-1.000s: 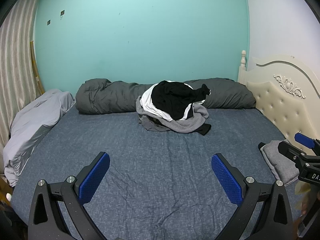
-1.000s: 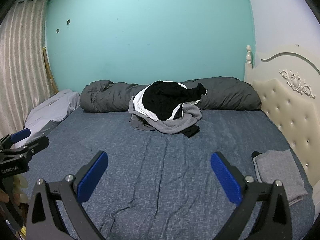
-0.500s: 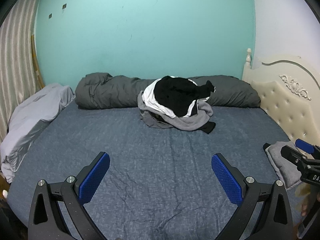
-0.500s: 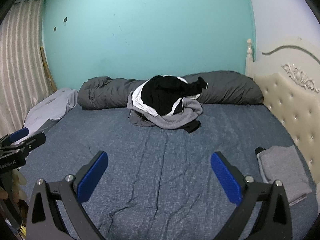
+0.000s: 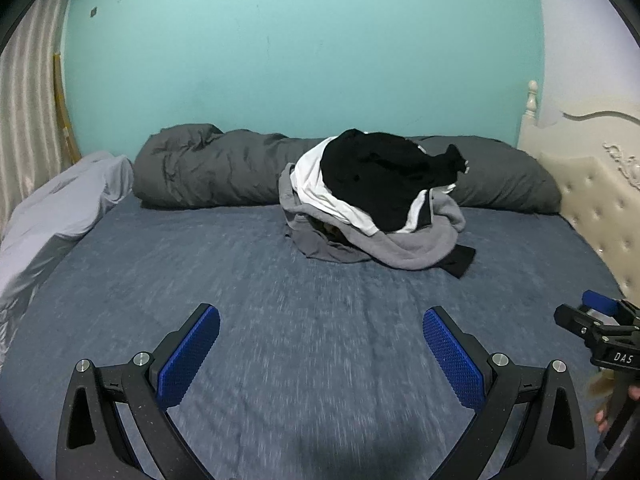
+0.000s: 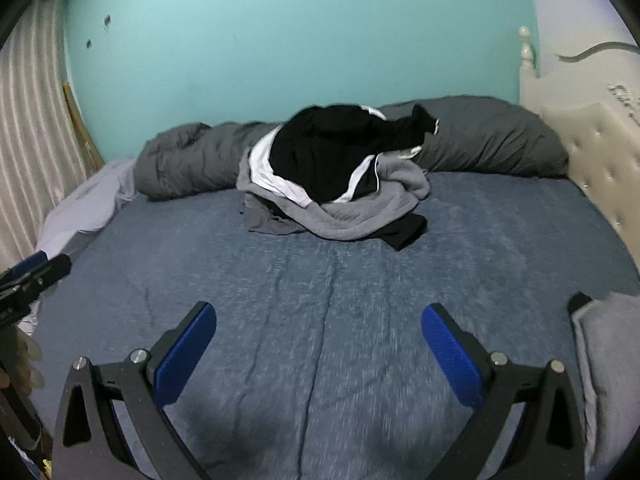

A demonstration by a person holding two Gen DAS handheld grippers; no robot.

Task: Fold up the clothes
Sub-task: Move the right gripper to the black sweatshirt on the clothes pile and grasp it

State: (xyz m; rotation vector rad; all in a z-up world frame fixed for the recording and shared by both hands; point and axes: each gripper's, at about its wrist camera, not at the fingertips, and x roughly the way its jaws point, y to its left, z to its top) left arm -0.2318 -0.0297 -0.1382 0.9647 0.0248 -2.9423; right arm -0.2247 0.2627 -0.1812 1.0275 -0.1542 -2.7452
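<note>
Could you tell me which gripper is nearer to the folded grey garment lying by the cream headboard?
Right. The right gripper hovers just left of the folded grey garment; the left gripper sits further left, beyond it.

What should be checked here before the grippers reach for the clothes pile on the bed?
1. Left gripper open, holding nothing: ok.
2. Right gripper open, holding nothing: ok.
3. Clothes pile within reach: not ok, it lies far up the bed.
4. Black garment on top, free to take: ok.
5. Bare blue bedsheet for folding: ok.
6. Folded grey garment clear of that space: ok, at the bed's right edge.
</note>
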